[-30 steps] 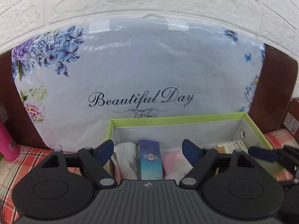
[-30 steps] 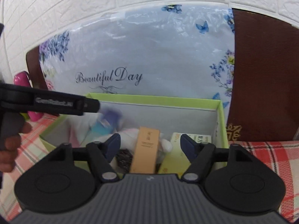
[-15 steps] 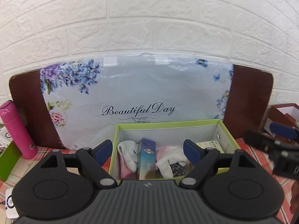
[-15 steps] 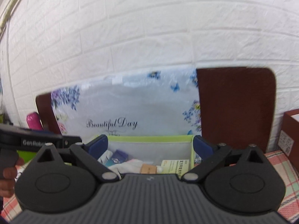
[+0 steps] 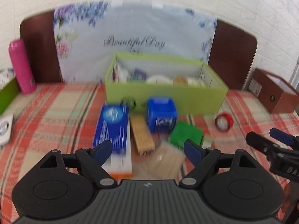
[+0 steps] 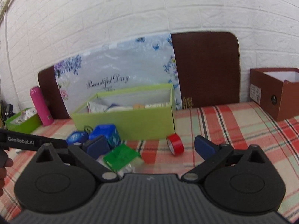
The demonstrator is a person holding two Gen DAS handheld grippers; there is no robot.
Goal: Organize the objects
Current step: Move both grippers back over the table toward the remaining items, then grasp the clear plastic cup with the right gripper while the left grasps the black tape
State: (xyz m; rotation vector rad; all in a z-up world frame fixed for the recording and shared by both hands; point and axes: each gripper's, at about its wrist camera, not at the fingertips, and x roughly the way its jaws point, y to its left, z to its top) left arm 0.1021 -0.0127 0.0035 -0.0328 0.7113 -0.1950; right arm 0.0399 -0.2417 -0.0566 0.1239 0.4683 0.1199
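Observation:
A lime green box (image 5: 166, 95) (image 6: 127, 119) stands on the plaid cloth and holds socks and small packages. In front of it lie a long blue box (image 5: 112, 128), a tan box (image 5: 142, 134), a blue cube box (image 5: 161, 116) (image 6: 104, 132), a green box (image 5: 186, 135) (image 6: 120, 155), a clear packet (image 5: 164, 160) and a red tape roll (image 5: 223, 121) (image 6: 175, 144). My left gripper (image 5: 147, 149) is open and empty, above the pile. My right gripper (image 6: 149, 145) is open and empty, to the right of the pile near the tape roll.
A pink bottle (image 5: 21, 65) (image 6: 41, 106) stands at the left beside another green box (image 6: 22, 121). A brown box (image 5: 274, 91) (image 6: 276, 91) stands at the right. A floral bag (image 5: 134, 37) leans on the brown headboard (image 6: 205, 69) and white brick wall.
Both grippers have pulled back from the lime green box and tilted down, so the pile of objects on the cloth in front of the box has come into view.

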